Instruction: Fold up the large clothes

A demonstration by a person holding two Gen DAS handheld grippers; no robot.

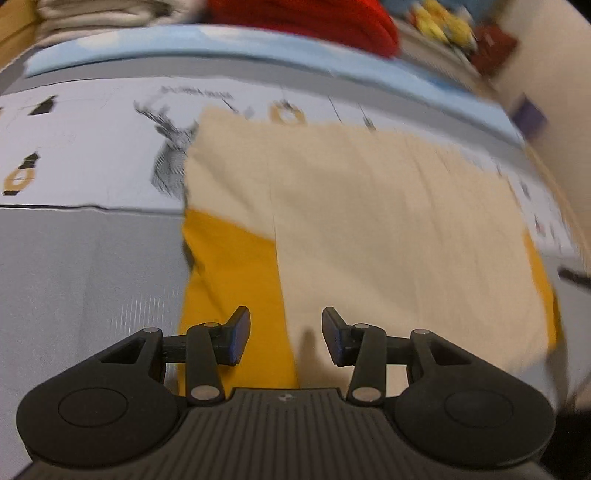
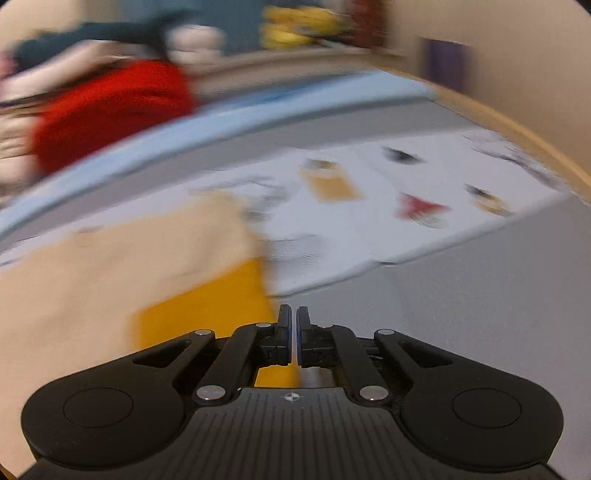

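A large cream garment (image 1: 369,229) with mustard-yellow parts (image 1: 229,288) lies flat on the bed, partly folded. My left gripper (image 1: 286,338) is open and empty, hovering over its near edge where yellow meets cream. In the right wrist view the same garment (image 2: 110,277) lies at the left, its yellow part (image 2: 207,317) just left of my right gripper (image 2: 293,332). The right gripper's fingers are closed together with nothing between them, above the garment's right edge and the grey sheet. This view is blurred.
The bed has a grey sheet (image 1: 92,277), a white printed cover (image 1: 92,147) and a light blue band (image 1: 184,48) at the far side. A red garment (image 1: 314,22) and piled clothes lie beyond it. A beige wall (image 2: 517,55) is at the right.
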